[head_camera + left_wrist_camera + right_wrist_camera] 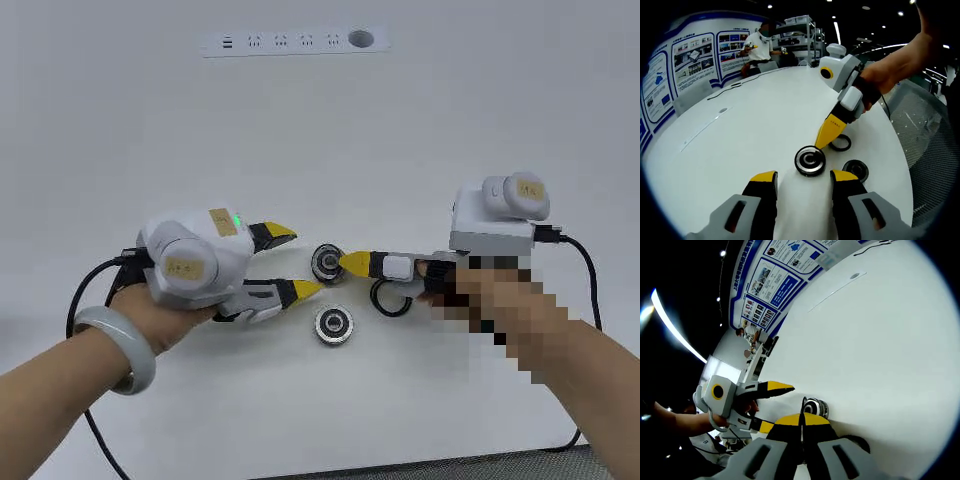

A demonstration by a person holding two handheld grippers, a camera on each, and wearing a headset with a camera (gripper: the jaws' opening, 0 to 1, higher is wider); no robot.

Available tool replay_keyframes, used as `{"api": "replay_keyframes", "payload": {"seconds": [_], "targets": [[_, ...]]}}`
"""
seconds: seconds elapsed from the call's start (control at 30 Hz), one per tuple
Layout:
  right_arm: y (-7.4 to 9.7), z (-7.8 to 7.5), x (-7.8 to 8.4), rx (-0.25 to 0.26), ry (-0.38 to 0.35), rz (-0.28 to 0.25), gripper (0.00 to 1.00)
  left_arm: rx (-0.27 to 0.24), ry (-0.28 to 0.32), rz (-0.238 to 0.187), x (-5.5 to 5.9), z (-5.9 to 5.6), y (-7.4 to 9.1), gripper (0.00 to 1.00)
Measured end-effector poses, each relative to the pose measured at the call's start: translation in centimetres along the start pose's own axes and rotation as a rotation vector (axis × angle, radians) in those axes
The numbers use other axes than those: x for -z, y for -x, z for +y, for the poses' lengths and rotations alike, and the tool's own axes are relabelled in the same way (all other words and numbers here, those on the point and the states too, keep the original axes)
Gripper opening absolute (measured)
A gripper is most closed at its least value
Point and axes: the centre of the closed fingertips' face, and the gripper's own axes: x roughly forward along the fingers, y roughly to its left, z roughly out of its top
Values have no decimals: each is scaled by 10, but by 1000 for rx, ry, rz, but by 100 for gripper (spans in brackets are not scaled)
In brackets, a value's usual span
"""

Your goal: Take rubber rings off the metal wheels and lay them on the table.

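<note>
Two metal wheels lie on the white table (200,150): one (327,262) between the grippers, the other (333,325) nearer me. A loose black rubber ring (390,300) lies flat under the right gripper (352,263). That gripper is shut, and its yellow tip rests against the far wheel. The left gripper (294,261) is open, its jaws spread just left of that wheel. From the left gripper view, the wheel (810,161) sits just ahead of the open left gripper (804,176), with the ring (840,145) and second wheel (856,170) to the right. A thin dark strand shows at the shut right gripper (801,417) beside the wheel (815,406).
A white power strip (295,41) is set into the table at the far side. Black cables trail from both grippers, one (590,290) looping at the right. The table's front edge (420,468) runs close to me. A person (757,45) stands far behind the table.
</note>
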Motion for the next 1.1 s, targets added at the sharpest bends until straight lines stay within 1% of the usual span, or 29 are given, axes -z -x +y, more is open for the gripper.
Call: {"api": "replay_keyframes", "payload": {"seconds": [0.23, 0.43, 0.6, 0.83, 0.97, 1.1], "targets": [[3, 10, -1, -24, -1, -12, 2, -27, 22, 12, 9, 3, 9, 52], [8, 16, -1, -34, -2, -21, 2, -37, 34, 11, 14, 3, 14, 53], [17, 19, 2, -37, -4, -28, 2, -53, 53, 9, 18, 4, 21, 55], [37, 7, 13, -10, -32, -43, 2, -67, 72, 8, 23, 2, 28, 56], [47, -3, 21, 14, -60, -48, 2, -77, 87, 5, 25, 1, 31, 56], [55, -12, 26, 38, -81, -56, 2, -84, 99, 3, 26, 2, 34, 55]]}}
